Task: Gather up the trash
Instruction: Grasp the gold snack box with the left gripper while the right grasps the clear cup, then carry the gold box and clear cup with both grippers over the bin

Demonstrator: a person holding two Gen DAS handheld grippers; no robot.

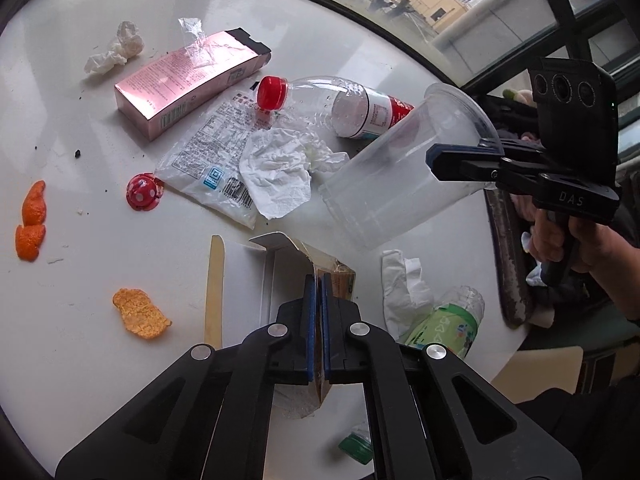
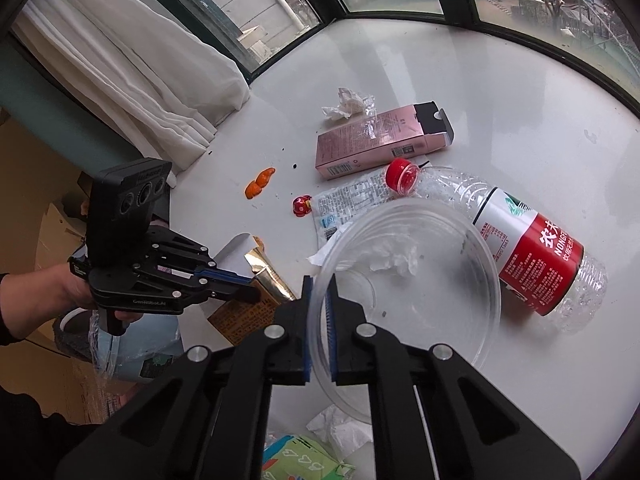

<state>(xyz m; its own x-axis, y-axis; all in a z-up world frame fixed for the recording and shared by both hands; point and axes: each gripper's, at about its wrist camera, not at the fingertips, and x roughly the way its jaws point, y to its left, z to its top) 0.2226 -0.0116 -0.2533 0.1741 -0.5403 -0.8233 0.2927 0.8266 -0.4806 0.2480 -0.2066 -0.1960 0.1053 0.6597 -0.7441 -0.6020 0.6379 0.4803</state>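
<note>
My left gripper (image 1: 319,280) is shut on a torn brown-and-white cardboard box (image 1: 280,264), held above the white table (image 1: 80,360); it shows in the right wrist view (image 2: 248,280) at left. My right gripper (image 2: 319,284) is shut on the rim of a clear plastic cup (image 2: 412,264), lifted and tilted; in the left wrist view the cup (image 1: 396,176) hangs from the right gripper (image 1: 432,160). On the table lie a red-capped bottle (image 1: 352,104), a pink box (image 1: 188,80), a white wrapper (image 1: 204,160), crumpled tissues (image 1: 280,168) and orange peels (image 1: 32,220).
A green-labelled bottle (image 1: 444,324), a tissue (image 1: 404,284), a wooden stick (image 1: 214,284), a green cap (image 1: 356,446) and a red polka-dot cup (image 1: 144,192) lie near the front. Windows ring the table's far edge. A curtain (image 2: 120,60) hangs left; a bagged bin (image 2: 132,352) stands below.
</note>
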